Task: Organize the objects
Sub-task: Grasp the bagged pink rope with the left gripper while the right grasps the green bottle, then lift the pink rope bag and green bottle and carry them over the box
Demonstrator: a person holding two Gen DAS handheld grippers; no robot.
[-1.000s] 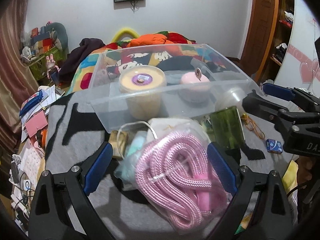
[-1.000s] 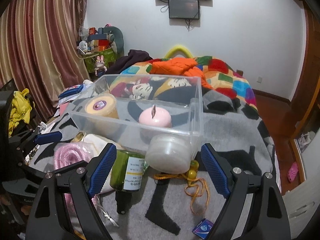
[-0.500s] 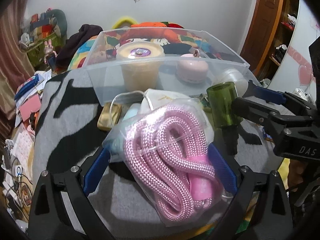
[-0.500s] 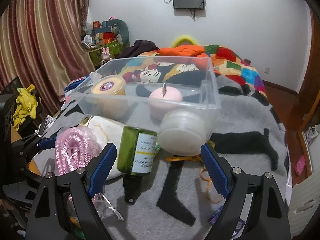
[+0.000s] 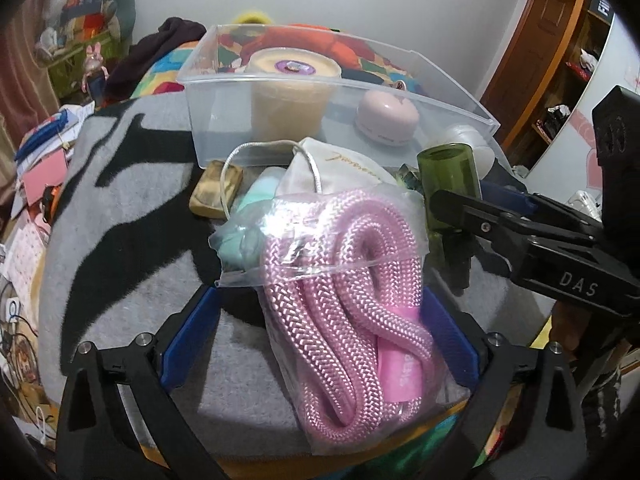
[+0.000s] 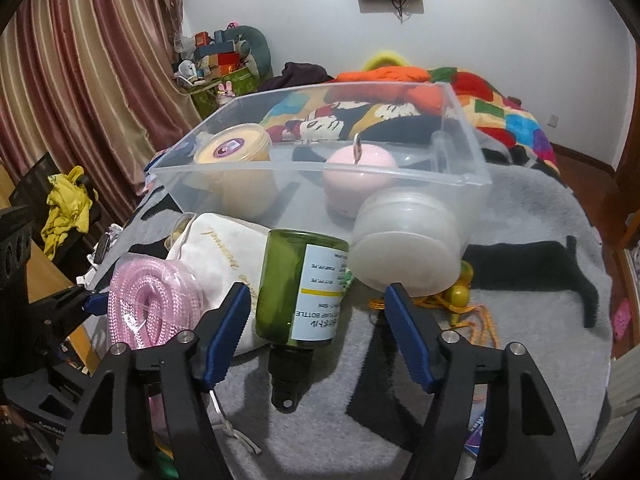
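A clear bag of pink rope [image 5: 352,300] lies on the grey blanket between the pads of my left gripper [image 5: 320,328]. Its jaws are opening, and the left pad stands apart from the bag. A green pump bottle [image 6: 304,284] lies on its side with its neck toward me, between the fingers of my right gripper [image 6: 318,320]. Those jaws are closing but do not press on the bottle. Behind stands a clear plastic bin [image 6: 320,168] holding a yellow tub [image 6: 234,152] and a pink round item [image 6: 360,168].
A white jar [image 6: 408,248] leans against the bin's front, right of the bottle. A white drawstring pouch [image 6: 224,252], a mint item [image 5: 256,204] and a tan block [image 5: 218,192] lie between rope and bin. An orange cord [image 6: 476,316] trails right. Clutter lies past the blanket's left edge.
Both grippers have sunk toward the blanket. The rope bag now lies between the left pads. The right jaws have narrowed from spanning bottle and jar to the bottle alone.
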